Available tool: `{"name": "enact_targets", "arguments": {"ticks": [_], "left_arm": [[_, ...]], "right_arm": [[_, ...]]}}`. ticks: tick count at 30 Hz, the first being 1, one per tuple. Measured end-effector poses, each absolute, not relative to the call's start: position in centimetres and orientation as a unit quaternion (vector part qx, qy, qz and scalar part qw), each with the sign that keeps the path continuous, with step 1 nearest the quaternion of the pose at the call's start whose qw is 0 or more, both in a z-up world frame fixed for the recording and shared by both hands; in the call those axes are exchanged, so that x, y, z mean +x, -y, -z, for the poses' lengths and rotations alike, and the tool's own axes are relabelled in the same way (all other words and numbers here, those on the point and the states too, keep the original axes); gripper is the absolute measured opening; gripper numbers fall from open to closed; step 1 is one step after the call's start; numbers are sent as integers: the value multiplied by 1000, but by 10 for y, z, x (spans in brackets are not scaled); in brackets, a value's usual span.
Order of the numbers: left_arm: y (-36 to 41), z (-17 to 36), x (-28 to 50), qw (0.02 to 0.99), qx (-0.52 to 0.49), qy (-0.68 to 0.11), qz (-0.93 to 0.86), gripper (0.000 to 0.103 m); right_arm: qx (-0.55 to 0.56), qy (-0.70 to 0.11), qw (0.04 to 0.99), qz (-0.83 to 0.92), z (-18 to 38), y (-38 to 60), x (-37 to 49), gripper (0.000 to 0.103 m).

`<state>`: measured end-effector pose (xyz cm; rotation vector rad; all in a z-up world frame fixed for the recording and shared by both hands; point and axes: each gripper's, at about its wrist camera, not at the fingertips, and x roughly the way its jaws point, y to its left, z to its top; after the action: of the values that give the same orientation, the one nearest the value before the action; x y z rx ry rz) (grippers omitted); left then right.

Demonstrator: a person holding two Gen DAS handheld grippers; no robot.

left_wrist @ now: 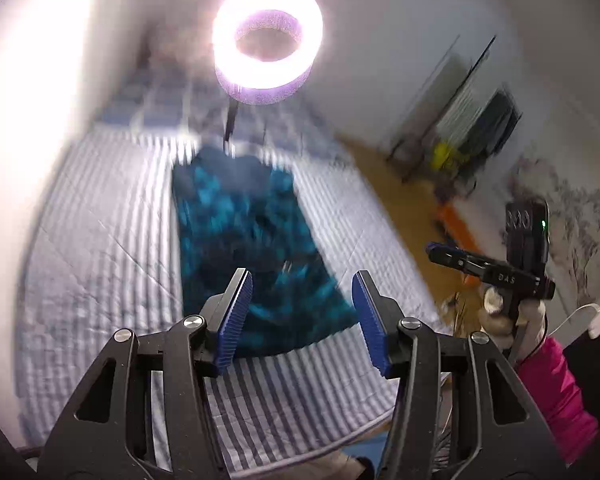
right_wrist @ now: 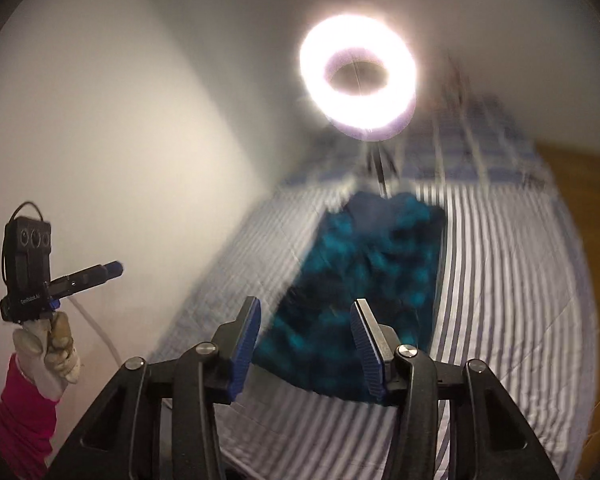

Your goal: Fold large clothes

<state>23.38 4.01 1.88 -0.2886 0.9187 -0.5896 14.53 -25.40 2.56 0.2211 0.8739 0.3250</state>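
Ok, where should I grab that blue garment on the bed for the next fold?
Judging by its pose, take the blue garment at its two near corners, one per gripper, coming down from above at the near end. It lies as a long flat strip running away along the striped sheet, near edge closest to both open grippers. Blur hides finer detail.

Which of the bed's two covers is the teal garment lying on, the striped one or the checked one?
The striped sheet: the teal garment lies on its stripes, while the checked cover sits beyond it by the ring light.

My left gripper wore ribbed blue pads on black arms studded with silver screws. At three o'clock my right gripper bore white lettering, gripped by a pale glove under a magenta sleeve.
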Motion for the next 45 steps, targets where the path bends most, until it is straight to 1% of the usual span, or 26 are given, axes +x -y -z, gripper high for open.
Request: {"name": "enact_targets", "arguments": {"ticks": [4,5,7,10,14,15,16,17,18,19,21,23,25,27,28,30,31,32,33,36,39,40,41,42,44,45], "left_arm": [[0,76,291,808,-116,-503,286,53],[8,98,302,801,-108,-515,285,52],[20,133,320,796,-90,-531,277,52],[35,166,336,796,-55,-545,257,52],[50,178,348,812,-9,-530,246,52],[51,178,351,814,-7,-527,245,52],[53,178,354,817,-1,-523,243,52],[54,180,357,818,2,-522,243,52],[53,180,360,817,-1,-522,244,52],[51,181,363,817,-9,-521,245,52],[47,192,365,816,-15,-523,246,51],[46,202,369,807,-20,-535,248,51],[45,197,372,806,-28,-534,253,51],[40,183,368,809,-31,-525,263,51],[36,175,364,811,-32,-517,271,51],[27,158,356,820,-27,-502,273,51],[23,153,355,823,-29,-498,273,51],[19,148,354,823,-33,-496,274,51],[13,143,352,823,-36,-495,275,51],[7,135,350,826,-28,-487,282,51],[10,143,352,827,-19,-485,286,51],[11,148,354,824,-22,-488,286,51],[13,155,357,819,-31,-494,288,51],[16,163,360,815,-40,-501,287,51],[23,172,365,810,-46,-509,288,51],[29,177,368,814,-31,-507,283,51]], "right_arm": [[83,-493,853,-148,75,279,198,51],[77,-502,849,-144,92,284,205,57],[57,-524,841,-121,135,296,223,62],[43,-535,837,-107,170,302,244,62],[38,-513,849,-123,173,302,263,61],[34,-513,848,-130,174,300,269,58],[32,-517,845,-134,176,297,273,32],[37,-528,836,-144,177,295,277,20],[39,-529,836,-138,174,293,276,17],[43,-523,841,-132,168,295,275,3],[62,-517,847,-108,159,310,274,2],[81,-537,837,-64,166,326,272,0],[60,-548,834,-30,172,332,269,0],[77,-532,842,-40,164,338,262,0],[91,-513,852,-47,152,341,257,4],[114,-483,866,-60,134,346,249,21],[137,-468,869,-81,126,348,244,43],[146,-460,871,-94,124,347,240,55],[149,-456,872,-102,122,346,234,58],[158,-481,856,-109,136,344,224,57],[182,-506,832,-139,160,345,208,57],[183,-512,827,-143,165,344,204,54],[186,-522,819,-147,174,340,198,32],[191,-530,812,-152,180,337,194,18],[181,-546,806,-135,185,328,189,8],[170,-544,811,-130,181,325,185,7]]}}
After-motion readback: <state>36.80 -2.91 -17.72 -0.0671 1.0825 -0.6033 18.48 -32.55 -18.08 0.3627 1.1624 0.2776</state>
